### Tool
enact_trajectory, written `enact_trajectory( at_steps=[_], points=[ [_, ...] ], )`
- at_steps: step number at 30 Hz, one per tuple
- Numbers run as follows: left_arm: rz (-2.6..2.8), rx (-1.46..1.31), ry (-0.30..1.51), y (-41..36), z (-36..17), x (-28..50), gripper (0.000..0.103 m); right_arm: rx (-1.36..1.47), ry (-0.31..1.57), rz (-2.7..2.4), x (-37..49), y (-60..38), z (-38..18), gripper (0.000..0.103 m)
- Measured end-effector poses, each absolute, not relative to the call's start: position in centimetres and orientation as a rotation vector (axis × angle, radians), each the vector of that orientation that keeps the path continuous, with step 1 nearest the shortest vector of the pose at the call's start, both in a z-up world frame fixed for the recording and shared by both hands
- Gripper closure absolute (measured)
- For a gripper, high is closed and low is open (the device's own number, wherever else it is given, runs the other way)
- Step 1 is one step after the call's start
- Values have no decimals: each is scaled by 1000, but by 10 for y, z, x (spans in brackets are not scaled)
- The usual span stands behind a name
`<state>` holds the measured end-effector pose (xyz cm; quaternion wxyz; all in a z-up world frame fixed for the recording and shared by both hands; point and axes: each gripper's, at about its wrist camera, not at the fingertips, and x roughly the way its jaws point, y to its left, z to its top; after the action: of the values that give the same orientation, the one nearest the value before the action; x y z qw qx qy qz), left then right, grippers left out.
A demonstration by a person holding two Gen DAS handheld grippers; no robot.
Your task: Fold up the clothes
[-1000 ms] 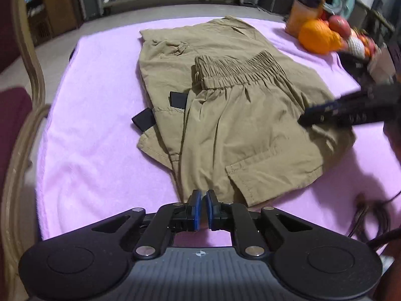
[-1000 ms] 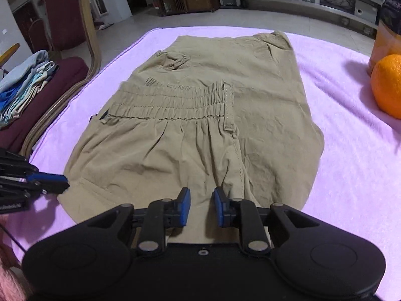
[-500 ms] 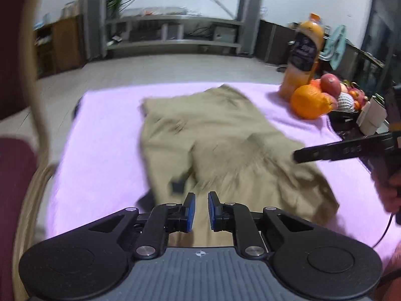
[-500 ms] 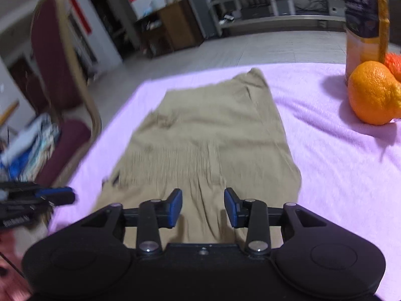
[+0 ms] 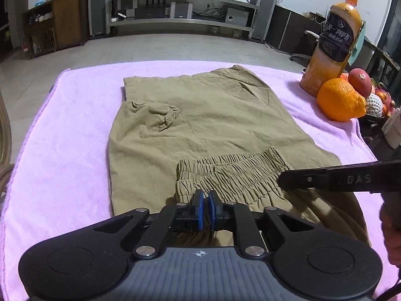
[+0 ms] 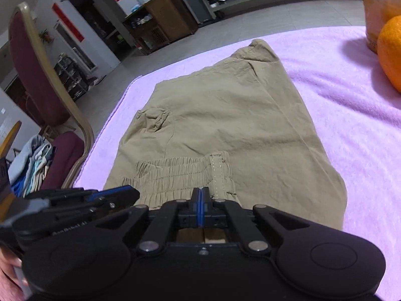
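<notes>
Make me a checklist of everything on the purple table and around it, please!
Surface: purple towel covers the table.
Job's things: khaki shorts lie partly folded, elastic waistband turned onto the legs.
Clutter: juice bottle, orange and other fruit at the right edge.
Grippers: left gripper pinches the near fold, jaws almost shut; right gripper shut on the near waistband.
Cables: nothing seen on the towel.
Surroundings: maroon chair holding piled clothes; metal shelves and a wooden cabinet behind.

shorts point(image 5: 220, 115): matt wrinkled cloth | towel point(image 5: 62, 150): fuzzy pink terry
</notes>
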<state>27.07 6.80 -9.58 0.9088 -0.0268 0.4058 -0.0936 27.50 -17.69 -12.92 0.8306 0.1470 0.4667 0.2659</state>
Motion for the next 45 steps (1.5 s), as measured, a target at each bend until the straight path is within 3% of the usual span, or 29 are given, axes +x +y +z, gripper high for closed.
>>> enact_trajectory(
  at_steps=[2,6,9,12,16,18,26,36,38,40,45],
  points=[
    [-202,-63,813,68,-84,265,89,345,981,562,272,-183,-119,96],
    [-234,-71,742,64,-54,249,89,379,943,544,267,-210,-83,64],
    [-295,-115,678,60,-31,236,80,367,938,501,265,-236,-55,50],
    [-317,-141,730,46,-36,249,79,282,892,417,272,-258,-40,41],
    [-294,-85,841,21,-70,290,91,293,938,377,311,-275,-67,42],
    [-285,-88,864,16,-84,310,95,368,963,418,331,-280,-88,47],
    [-358,-70,914,23,-121,348,94,464,912,488,414,-252,-132,69],
    [-439,-42,878,29,-123,344,93,534,921,611,491,-216,-175,72],
    [-443,-54,873,30,-123,343,93,531,913,598,498,-208,-176,77],
    [-432,-55,868,30,-122,340,93,472,916,560,500,-198,-172,93],
    [-367,-47,851,25,-105,323,99,293,796,601,453,-183,-110,97]
  ],
)
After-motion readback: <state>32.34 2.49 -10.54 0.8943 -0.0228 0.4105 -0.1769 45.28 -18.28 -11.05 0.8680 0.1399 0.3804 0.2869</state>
